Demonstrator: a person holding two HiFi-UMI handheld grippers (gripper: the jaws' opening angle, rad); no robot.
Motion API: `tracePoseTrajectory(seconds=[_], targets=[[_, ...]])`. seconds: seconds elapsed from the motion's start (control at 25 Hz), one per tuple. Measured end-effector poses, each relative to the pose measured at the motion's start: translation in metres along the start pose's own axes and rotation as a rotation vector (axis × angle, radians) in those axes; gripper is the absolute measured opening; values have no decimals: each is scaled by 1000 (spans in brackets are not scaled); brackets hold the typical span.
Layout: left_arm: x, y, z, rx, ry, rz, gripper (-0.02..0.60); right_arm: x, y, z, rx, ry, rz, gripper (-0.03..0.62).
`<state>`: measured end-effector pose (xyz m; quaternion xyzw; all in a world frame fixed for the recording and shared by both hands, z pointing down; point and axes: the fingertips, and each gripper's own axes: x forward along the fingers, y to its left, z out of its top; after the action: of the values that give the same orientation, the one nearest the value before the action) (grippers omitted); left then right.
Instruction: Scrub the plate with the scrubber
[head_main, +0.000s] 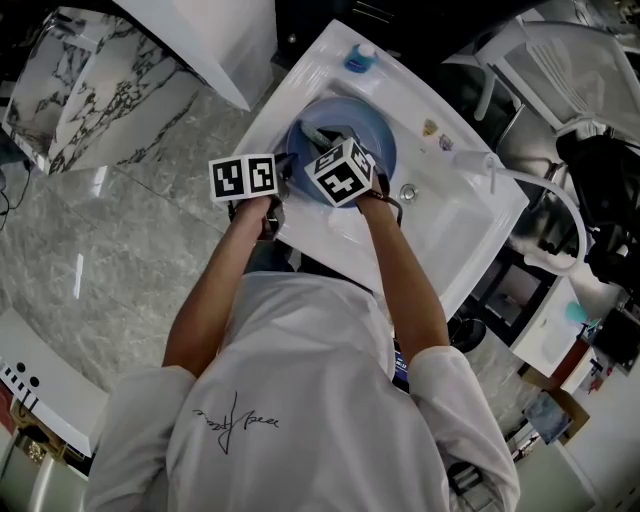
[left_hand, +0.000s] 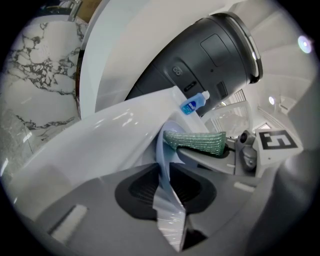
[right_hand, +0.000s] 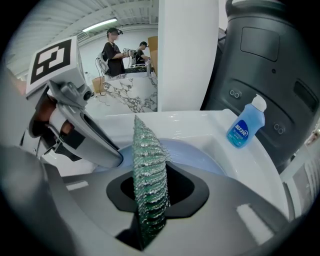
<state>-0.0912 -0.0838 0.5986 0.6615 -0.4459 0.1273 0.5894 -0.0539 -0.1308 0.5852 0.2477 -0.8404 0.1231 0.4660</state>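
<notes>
White sink (head_main: 458, 222), blue bottle (right_hand: 246, 126) on its rim, marble counter (head_main: 62, 88)

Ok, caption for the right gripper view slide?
Right gripper clamps a green mesh scrubber over a pale blue plate in a white sink; blue bottle on the rim.

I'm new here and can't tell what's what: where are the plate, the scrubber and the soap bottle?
plate (head_main: 380, 140): head view, bare blue surface by its right rim.
scrubber (right_hand: 149, 185): right gripper view, middle of its green mesh.
soap bottle (right_hand: 245, 129): right gripper view, on its blue label.
</notes>
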Motion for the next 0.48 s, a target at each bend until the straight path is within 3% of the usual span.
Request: tracePoseTrajectory(seconds=[0.48], targets=[[1, 1, -1, -6, 4, 8, 123, -6, 20, -8, -221, -5, 75, 60]])
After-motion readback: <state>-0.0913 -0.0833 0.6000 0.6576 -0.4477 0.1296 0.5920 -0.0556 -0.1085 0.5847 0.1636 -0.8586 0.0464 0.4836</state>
